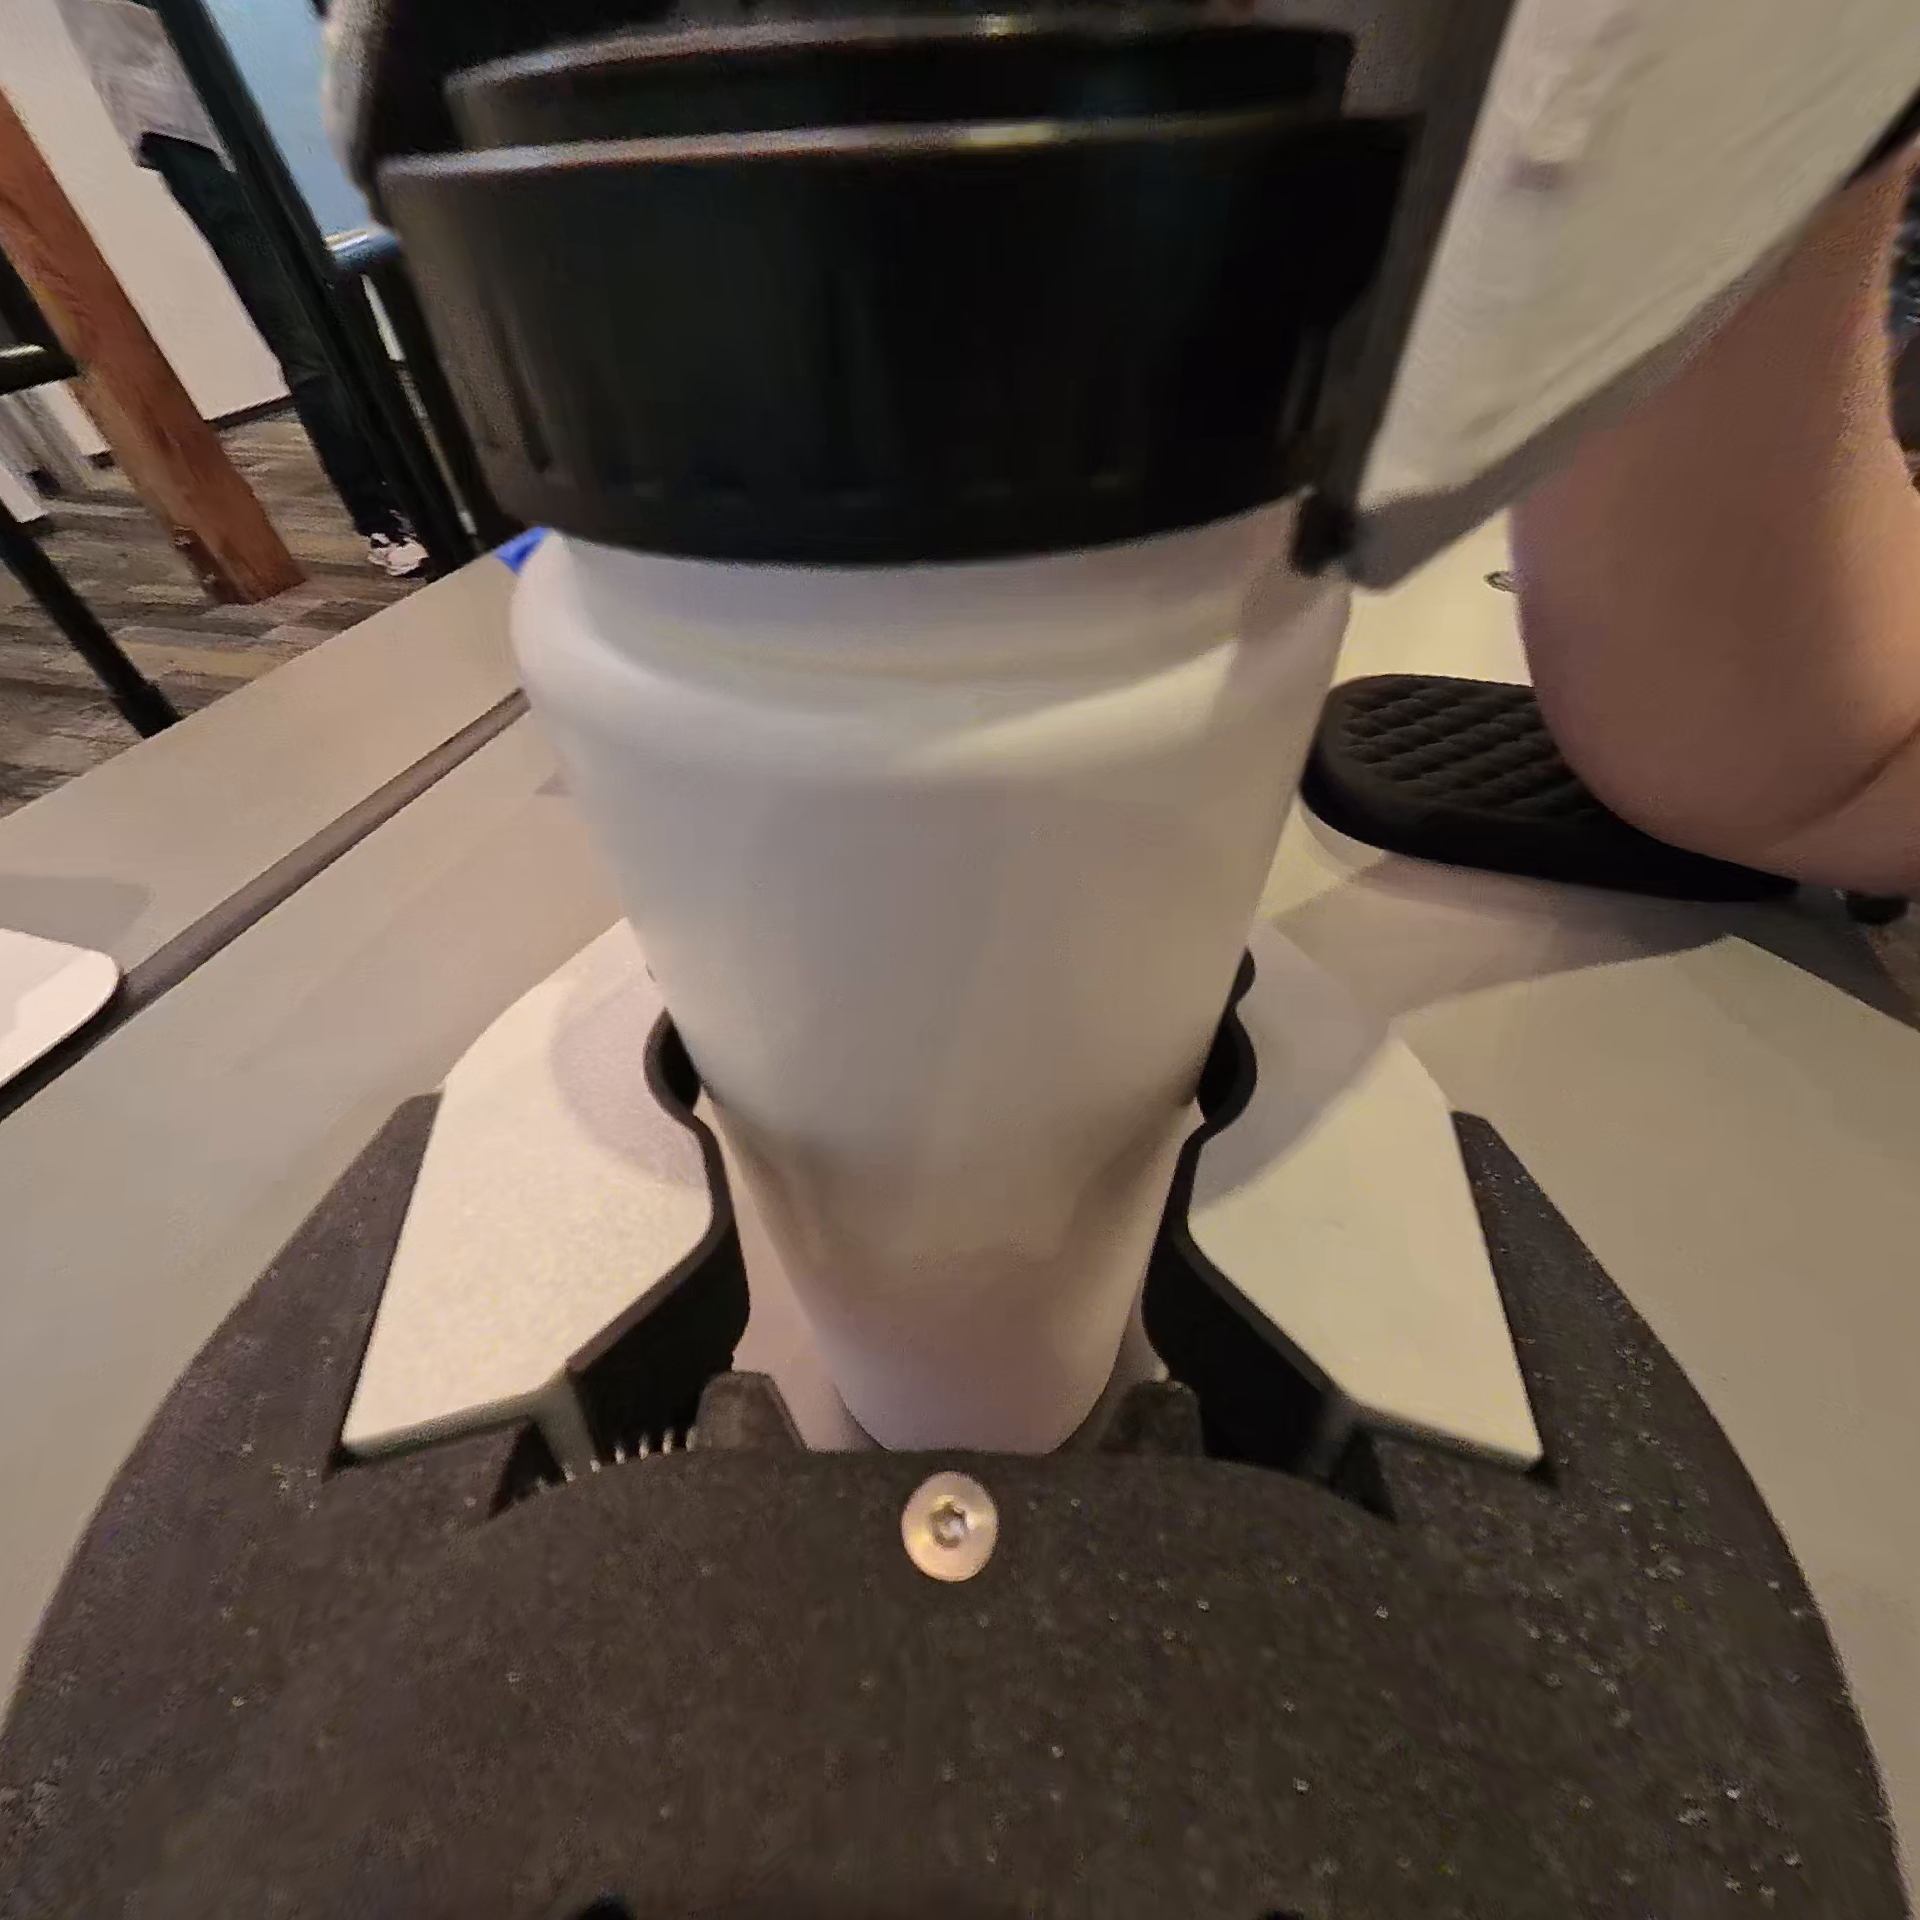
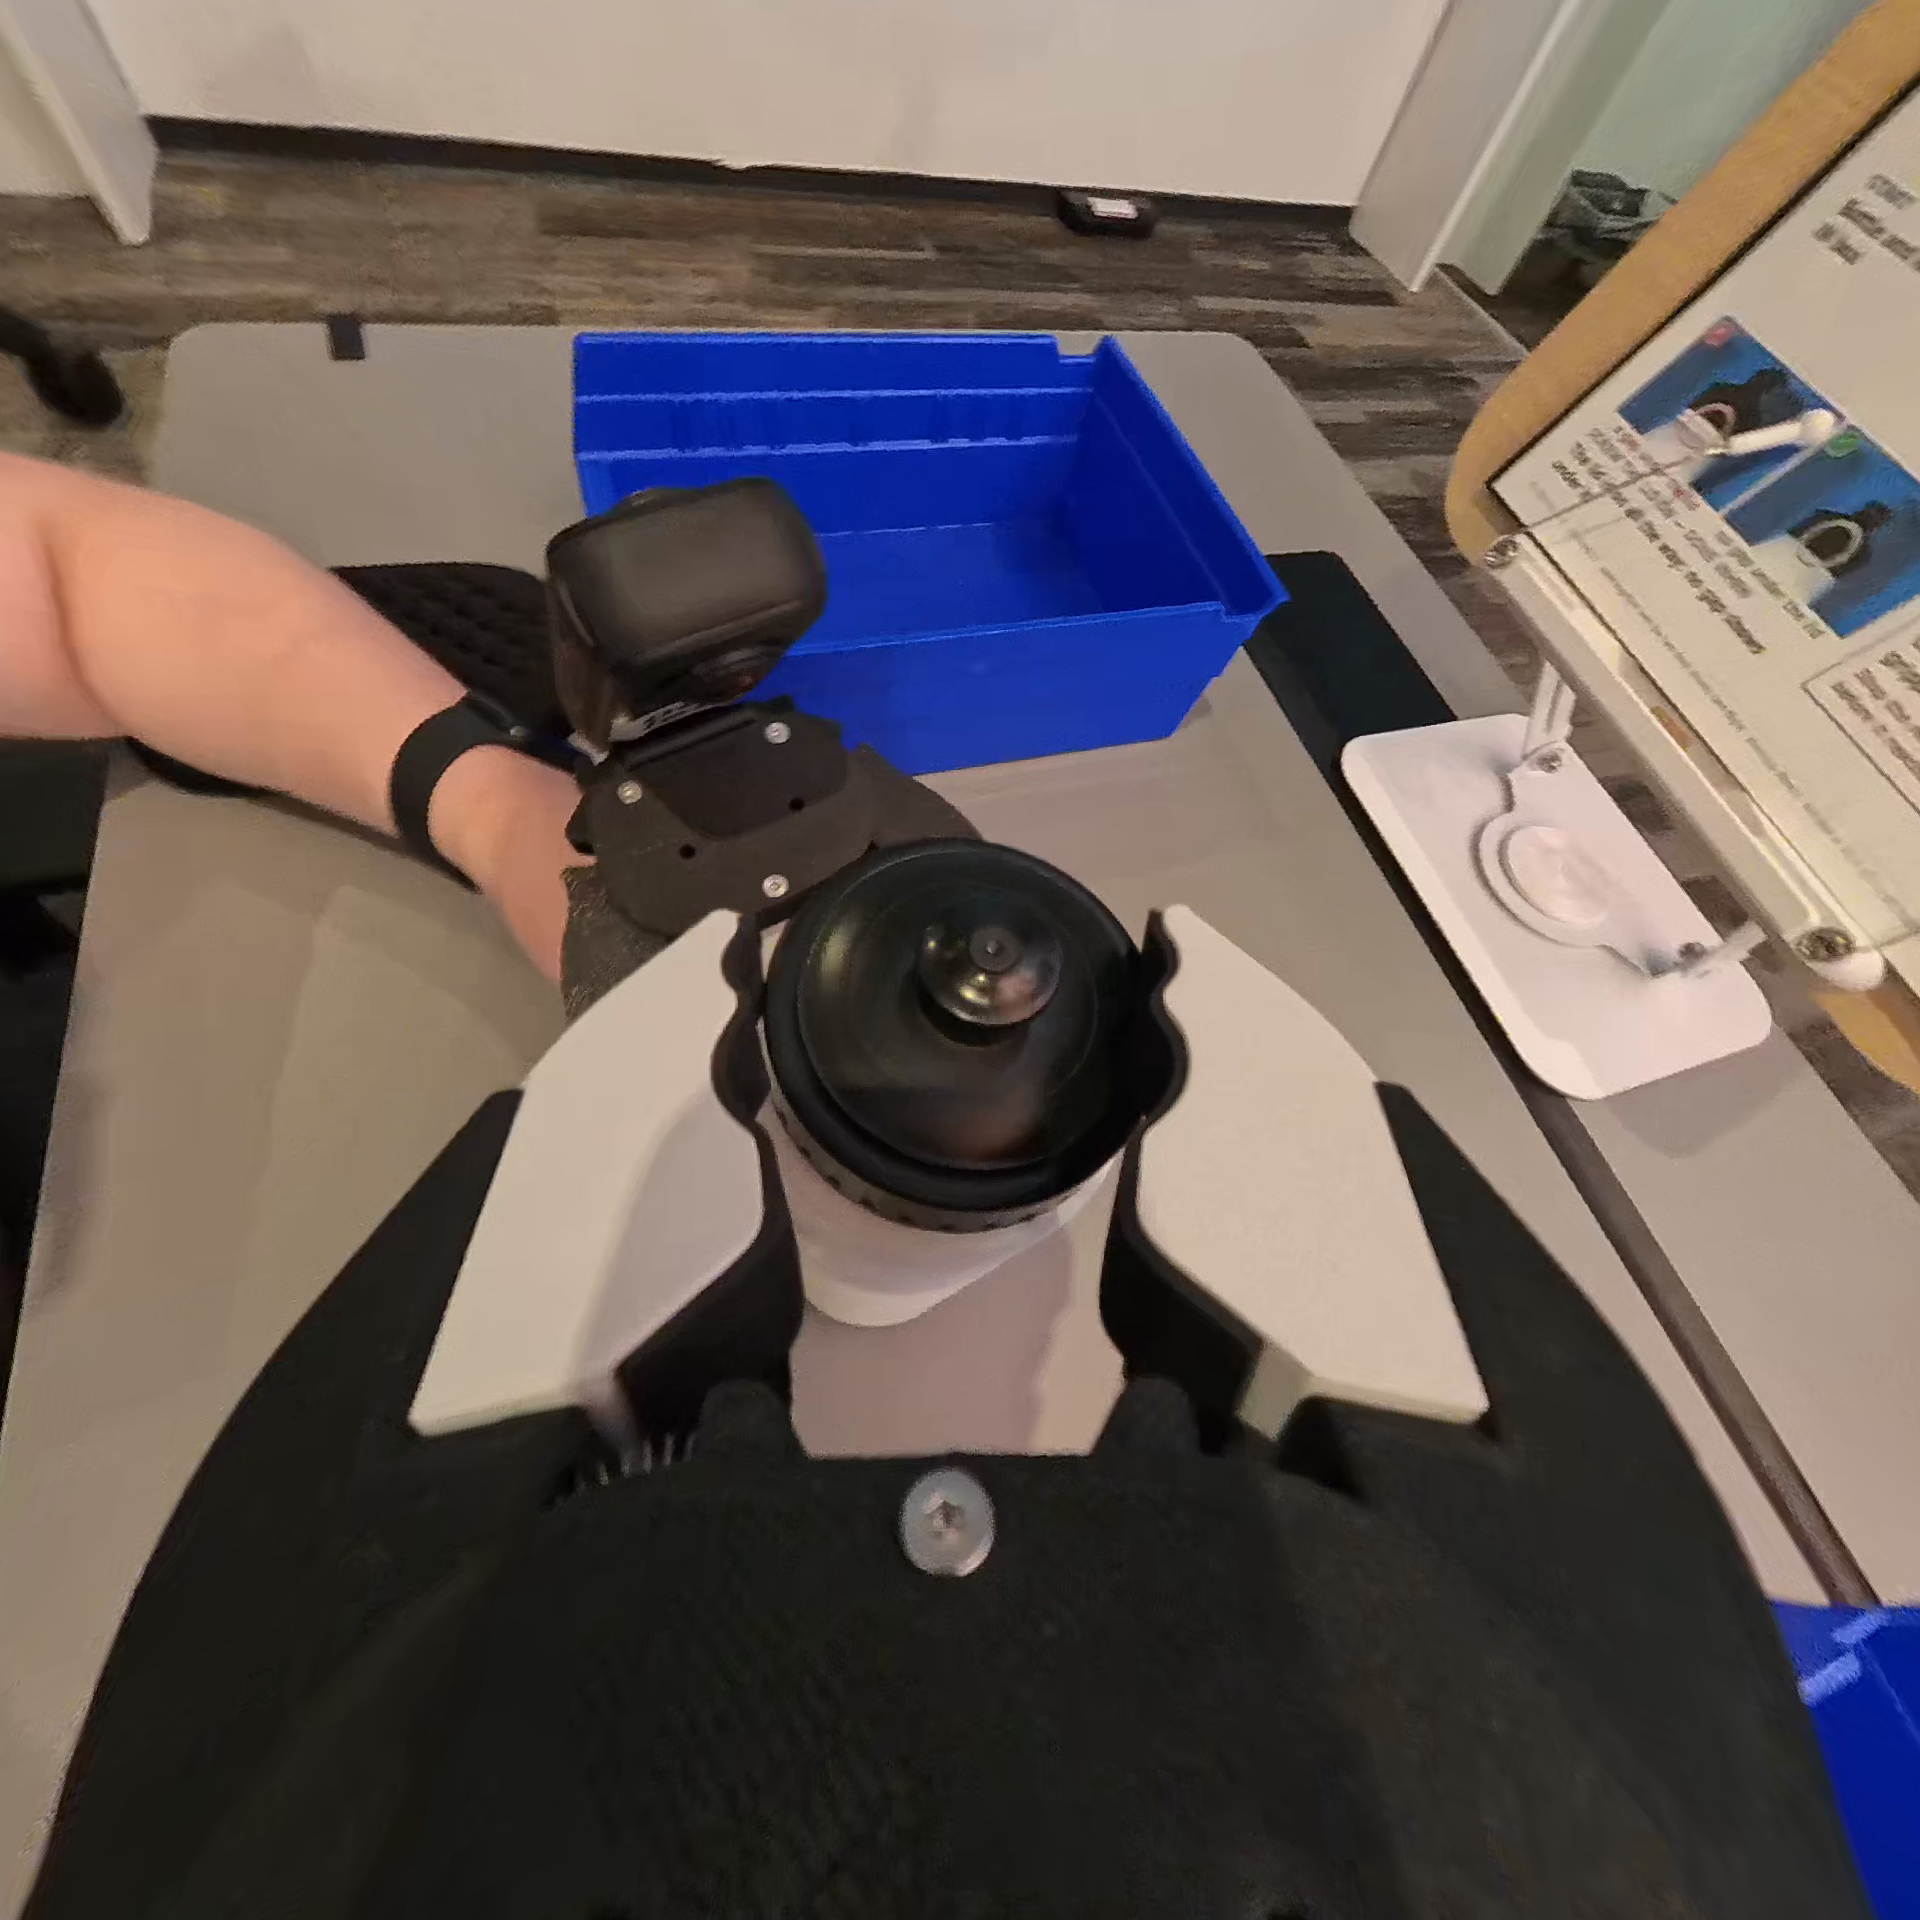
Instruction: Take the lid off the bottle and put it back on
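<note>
Bottle (image 1: 935, 935): matte white, tapered body, upright on grey counter (image 1: 312, 1039). Lid (image 2: 961, 1039): glossy black, ribbed skirt, domed top with centre knob, seated on the neck. Left gripper (image 1: 948, 1081) fingers clamped on the body; right gripper (image 2: 951, 1039) fingers closed round the lid. Blue bin (image 2: 935, 540) behind, well apart.

**White bottle with black lid, held upright**

The bottle (image 1: 935, 935) is seen as a white, matte cylinder, standing upright above the grey table. Its lower body is clamped from both sides. The lid (image 2: 961, 1049) is black, round and ribbed at the edge, with a small knob on top. It is seated on the bottle neck.
</note>
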`<state>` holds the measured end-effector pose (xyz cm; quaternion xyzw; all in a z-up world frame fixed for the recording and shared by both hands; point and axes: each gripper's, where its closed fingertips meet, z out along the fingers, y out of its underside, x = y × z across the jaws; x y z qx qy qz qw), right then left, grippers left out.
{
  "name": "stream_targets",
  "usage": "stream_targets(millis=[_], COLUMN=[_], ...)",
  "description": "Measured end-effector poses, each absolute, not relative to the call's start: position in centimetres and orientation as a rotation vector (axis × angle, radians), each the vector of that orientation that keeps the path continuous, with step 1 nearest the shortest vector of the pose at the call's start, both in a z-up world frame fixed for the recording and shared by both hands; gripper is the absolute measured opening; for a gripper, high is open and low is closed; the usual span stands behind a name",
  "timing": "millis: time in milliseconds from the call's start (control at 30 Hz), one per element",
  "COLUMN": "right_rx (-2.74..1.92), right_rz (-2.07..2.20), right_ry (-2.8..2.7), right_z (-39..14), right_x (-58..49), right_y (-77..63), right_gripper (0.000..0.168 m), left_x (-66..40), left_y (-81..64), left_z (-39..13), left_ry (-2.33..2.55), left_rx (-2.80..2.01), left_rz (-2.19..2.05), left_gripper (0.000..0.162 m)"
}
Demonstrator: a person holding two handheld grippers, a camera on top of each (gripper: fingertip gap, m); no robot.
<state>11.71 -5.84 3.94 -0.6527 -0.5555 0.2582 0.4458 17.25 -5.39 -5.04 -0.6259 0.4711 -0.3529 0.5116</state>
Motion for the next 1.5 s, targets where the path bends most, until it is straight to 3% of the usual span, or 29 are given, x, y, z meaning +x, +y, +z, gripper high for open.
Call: stream_targets(millis=[333,467,567,767,900,1067,1300,1433,1500], right_rx=[-1.082,-1.17,-1.321,-1.65,-1.722,-1.616,-1.22,-1.299,-1.358], right_rz=[1.225,1.187,1.069,0.877,0.749,0.835,1.372,1.227,1.084], right_ry=[-1.798,-1.715,-1.586,-1.162,-1.14,-1.363,-1.719,-1.633,-1.54], right_z=[4.4,4.6,4.7,4.8,3.7,3.7,4.1,3.8,3.9], right_x=[13.7,12.9,12.0,10.7,10.9,11.3,13.7,12.8,12.0], right_y=[-13.7,-12.2,-9.8,-4.8,-3.9,-5.8,-12.3,-10.1,-8.3], right_gripper=[0.071,0.073,0.087,0.087,0.078,0.078,0.078,0.08,0.089], left_x=[19.6,19.4,19.0,16.3,16.1,16.8,19.6,19.3,18.7], left_y=[-13.3,-12.0,-9.1,-3.7,-3.5,-4.8,-12.1,-9.6,-7.4], left_z=[-5.0,-5.0,-4.9,-4.8,-4.9,-4.8,-4.9,-4.9,-4.9], left_ry=[1.501,1.433,1.297,1.013,0.99,1.113,1.425,1.305,1.188], left_rx=[-1.247,-1.296,-1.374,-1.521,-1.54,-1.469,-1.271,-1.362,-1.429], left_rz=[-1.199,-1.158,-1.03,-0.791,-0.763,-0.831,-1.167,-1.038,-0.926], left_gripper=[0.096,0.096,0.096,0.096,0.096,0.096,0.096,0.096,0.096])
